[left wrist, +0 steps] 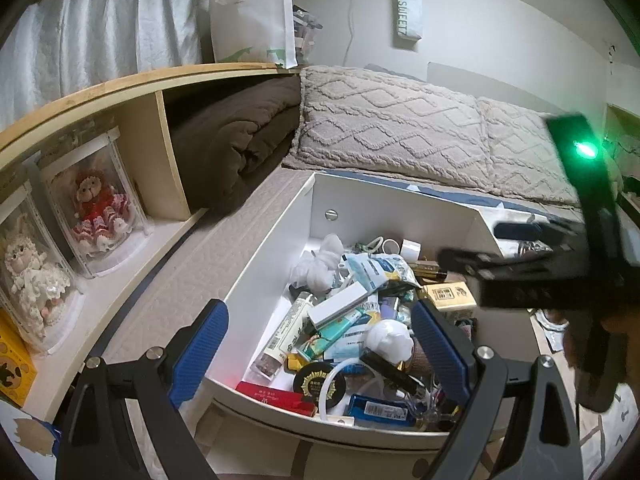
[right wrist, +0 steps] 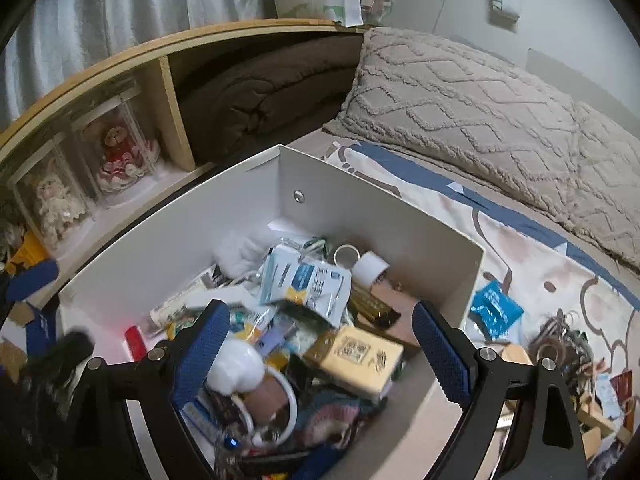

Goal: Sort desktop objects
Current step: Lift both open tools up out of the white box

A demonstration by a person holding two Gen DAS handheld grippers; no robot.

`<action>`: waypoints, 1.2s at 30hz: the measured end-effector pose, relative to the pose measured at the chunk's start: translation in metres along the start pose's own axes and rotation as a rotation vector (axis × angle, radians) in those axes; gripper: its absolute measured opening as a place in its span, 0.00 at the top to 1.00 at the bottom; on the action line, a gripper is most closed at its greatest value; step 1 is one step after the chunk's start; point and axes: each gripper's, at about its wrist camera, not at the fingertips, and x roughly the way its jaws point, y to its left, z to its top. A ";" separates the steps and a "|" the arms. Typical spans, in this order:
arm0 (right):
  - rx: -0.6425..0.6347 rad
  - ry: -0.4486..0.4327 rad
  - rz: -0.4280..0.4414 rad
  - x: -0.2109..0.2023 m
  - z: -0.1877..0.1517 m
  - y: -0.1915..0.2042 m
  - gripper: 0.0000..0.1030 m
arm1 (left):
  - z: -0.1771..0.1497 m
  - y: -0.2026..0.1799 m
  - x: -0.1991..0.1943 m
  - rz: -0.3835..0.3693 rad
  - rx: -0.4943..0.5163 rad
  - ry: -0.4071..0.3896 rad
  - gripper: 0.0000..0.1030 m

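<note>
A white box [left wrist: 276,240] [right wrist: 168,256] full of small clutter sits on the bed. In it lie a blue-and-white packet [left wrist: 374,270] [right wrist: 308,284], a yellow carton [left wrist: 450,296] [right wrist: 362,358], a white round object [left wrist: 390,338] [right wrist: 236,366], a white slim case [left wrist: 340,306] and tape rolls [right wrist: 370,266]. My left gripper [left wrist: 320,344] is open and empty above the box's near left part. My right gripper [right wrist: 322,350] is open and empty above the clutter; its black body [left wrist: 540,272] shows in the left wrist view at the right.
A wooden shelf [left wrist: 152,120] at the left holds dolls in clear cases [left wrist: 96,204] and a folded brown blanket [left wrist: 236,148]. Beige pillows [left wrist: 400,128] lie behind the box. A blue packet [right wrist: 496,308] and hair ties [right wrist: 560,336] lie on the sheet to the box's right.
</note>
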 end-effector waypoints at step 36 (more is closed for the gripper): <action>0.039 -0.211 -0.146 -0.131 -0.081 -0.063 0.00 | 0.012 -0.069 -0.016 -0.006 0.087 -0.094 0.00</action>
